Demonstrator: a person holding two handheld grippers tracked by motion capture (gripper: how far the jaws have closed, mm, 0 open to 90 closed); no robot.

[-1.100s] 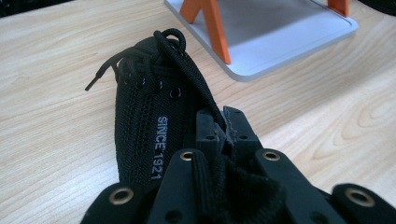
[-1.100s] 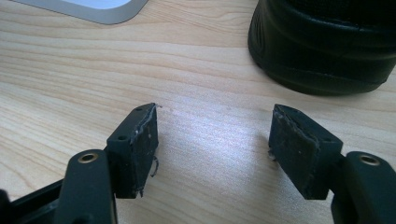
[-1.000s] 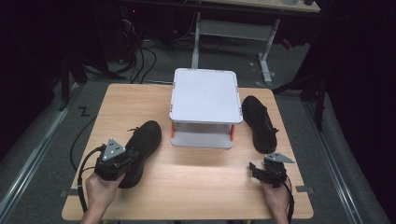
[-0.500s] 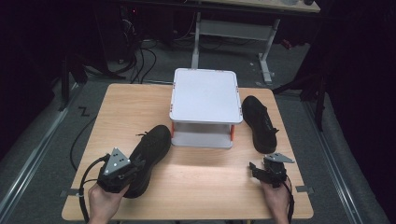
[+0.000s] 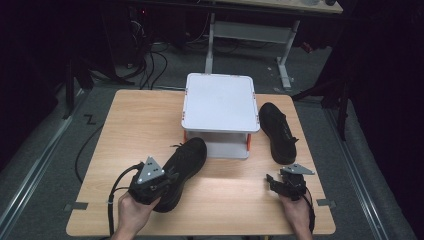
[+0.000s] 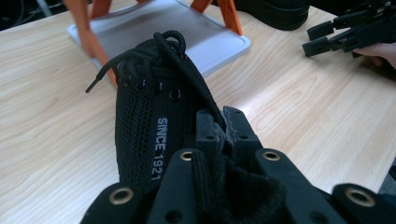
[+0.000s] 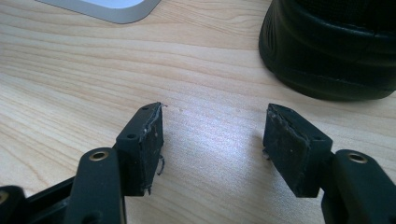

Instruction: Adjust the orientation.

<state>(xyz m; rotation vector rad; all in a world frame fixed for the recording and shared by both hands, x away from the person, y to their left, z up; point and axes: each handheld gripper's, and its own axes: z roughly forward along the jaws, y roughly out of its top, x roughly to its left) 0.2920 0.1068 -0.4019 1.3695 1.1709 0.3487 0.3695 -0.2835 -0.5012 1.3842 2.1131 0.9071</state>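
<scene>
**Desk:** What is happening at the left of the table?

**Photographer:** A person's left gripper (image 5: 159, 184) is clamping the heel end of a black shoe (image 5: 184, 165). In the left gripper view its jaws are pinched nearly together on the collar of the shoe (image 6: 154, 121), laces pointing away. The toe is reaching toward the open lower shelf of a white rack (image 5: 220, 102) with orange legs, standing at the middle of the wooden table (image 5: 135, 125). Whether the sole is resting on the wood or riding just above it, I cannot tell.

**Desk:** And moving right?

**Photographer:** A second black shoe (image 5: 277, 131) is lying just beside the rack's right side, toe pointing away from the person. The right gripper (image 5: 274, 181) is waiting near that shoe's heel, holding nothing. In the right gripper view its jaws are standing wide apart over bare wood, with the second shoe (image 7: 331, 46) close ahead.

**Desk:** Which step is this?

**Photographer:** By my reading, the carrying of the first shoe to the rack is under way. The next move is likely calling for a straightened toe and a low, level slide between the orange legs onto the shelf. The right gripper would then be closing on the other shoe's heel collar.
</scene>
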